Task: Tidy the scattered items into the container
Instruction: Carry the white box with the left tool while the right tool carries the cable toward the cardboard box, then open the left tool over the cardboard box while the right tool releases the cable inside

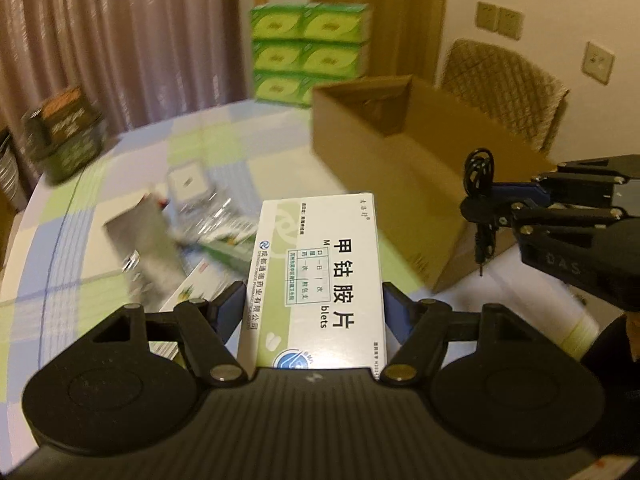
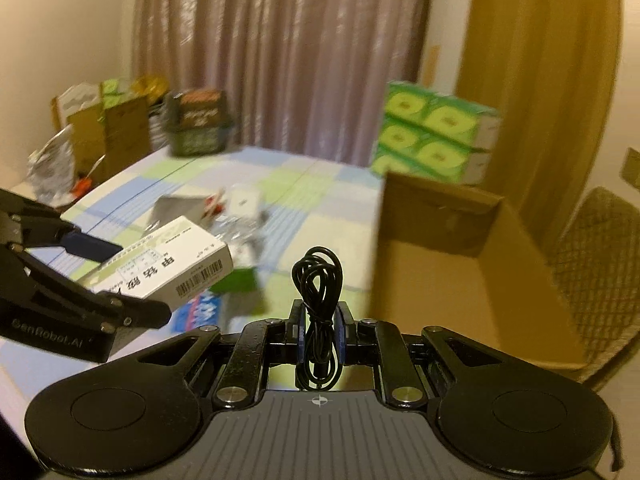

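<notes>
Cardboard box [image 1: 404, 168] rim beside both jaws, medicine box [image 1: 316, 280] and cable [image 2: 318, 320] clamped.

Checked table [image 1: 224, 140], cardboard box [image 1: 424, 184], clutter [image 1: 192, 216]

- Medicine box [image 1: 316, 280], left of the carton [image 1: 420, 168]: "甲钴胺片" and "blets".
- Right gripper [image 1: 486, 216], before the carton: "DAS".
- Left gripper [image 2: 132, 280]: "GenRobot.AI".
</notes>
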Demonstrator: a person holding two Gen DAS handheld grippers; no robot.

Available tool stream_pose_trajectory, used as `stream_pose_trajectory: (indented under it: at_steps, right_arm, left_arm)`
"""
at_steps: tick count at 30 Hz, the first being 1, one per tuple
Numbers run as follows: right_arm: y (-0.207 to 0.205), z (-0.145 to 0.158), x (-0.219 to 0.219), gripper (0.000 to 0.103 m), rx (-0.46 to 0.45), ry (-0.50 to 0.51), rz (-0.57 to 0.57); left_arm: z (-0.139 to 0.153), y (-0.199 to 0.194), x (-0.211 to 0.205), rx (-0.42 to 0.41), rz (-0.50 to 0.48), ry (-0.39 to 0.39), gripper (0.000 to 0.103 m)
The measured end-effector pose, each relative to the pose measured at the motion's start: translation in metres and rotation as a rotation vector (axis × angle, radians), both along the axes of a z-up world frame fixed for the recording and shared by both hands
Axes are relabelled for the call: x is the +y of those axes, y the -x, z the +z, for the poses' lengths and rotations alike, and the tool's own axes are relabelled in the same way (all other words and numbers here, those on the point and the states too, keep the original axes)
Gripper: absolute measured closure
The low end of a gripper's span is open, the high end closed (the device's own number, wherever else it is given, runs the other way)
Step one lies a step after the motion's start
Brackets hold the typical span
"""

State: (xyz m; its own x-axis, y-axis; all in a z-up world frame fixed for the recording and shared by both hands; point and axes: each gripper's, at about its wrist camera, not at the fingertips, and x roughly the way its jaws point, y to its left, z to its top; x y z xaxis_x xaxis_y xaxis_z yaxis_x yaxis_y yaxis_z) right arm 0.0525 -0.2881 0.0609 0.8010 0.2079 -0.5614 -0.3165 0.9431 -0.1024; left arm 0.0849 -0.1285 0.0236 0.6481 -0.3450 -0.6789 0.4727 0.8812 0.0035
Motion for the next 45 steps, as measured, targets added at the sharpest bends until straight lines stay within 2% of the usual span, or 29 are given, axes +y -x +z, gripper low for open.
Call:
stream_pose_trajectory:
  at_steps: [6,13,26,31,34,45]
  right_arm:
    - [-0.011,0.026,-0.043,0.092,-0.063,-0.014,-0.087]
    - [-0.033,0.035,-0.093,0.092,-0.091,-0.032,-0.167]
    - [-0.061,0.018,-0.143,0.092,-0.052,-0.084,-0.248]
    - [-0.069,0.013,-0.152,0.092,-0.042,-0.096,-0.268]
    - [-0.07,0.01,-0.155,0.092,-0.036,-0.092,-0.273]
    - [-0.074,0.004,-0.149,0.092,-0.023,-0.095,-0.258]
  left_arm:
    - [0.025,-0.011,-0.049,-0.039,-0.067,0.028,0.035]
    - [0.038,-0.03,-0.103,-0.041,-0.097,0.076,0.035]
    - [0.017,-0.068,-0.174,0.008,-0.127,0.101,0.035]
    - [0.01,-0.079,-0.185,0.028,-0.121,0.105,0.035]
    - [0.011,-0.08,-0.184,0.012,-0.127,0.093,0.034]
    - [0.006,-0.073,-0.151,0.002,-0.09,0.072,0.031]
